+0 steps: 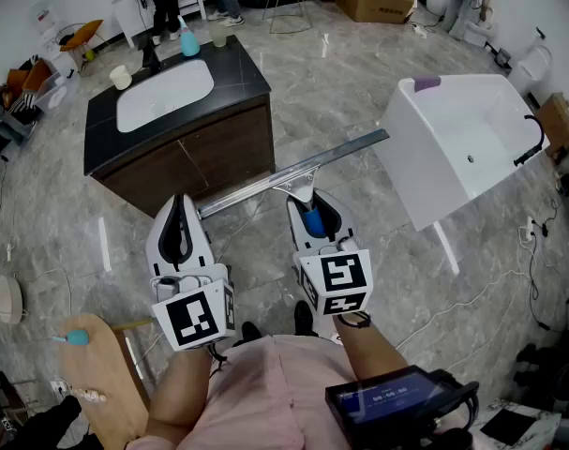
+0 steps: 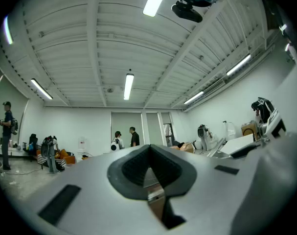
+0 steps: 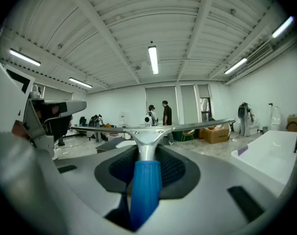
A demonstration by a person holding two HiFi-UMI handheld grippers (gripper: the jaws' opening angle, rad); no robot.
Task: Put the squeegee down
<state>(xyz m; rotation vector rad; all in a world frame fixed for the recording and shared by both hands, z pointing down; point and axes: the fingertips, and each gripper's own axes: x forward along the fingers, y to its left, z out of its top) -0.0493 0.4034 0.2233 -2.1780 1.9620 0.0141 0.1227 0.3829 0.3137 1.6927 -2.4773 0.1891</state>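
Squeegee point(image 1: 293, 172) sits clamped between the right tongs point(image 1: 305, 202).
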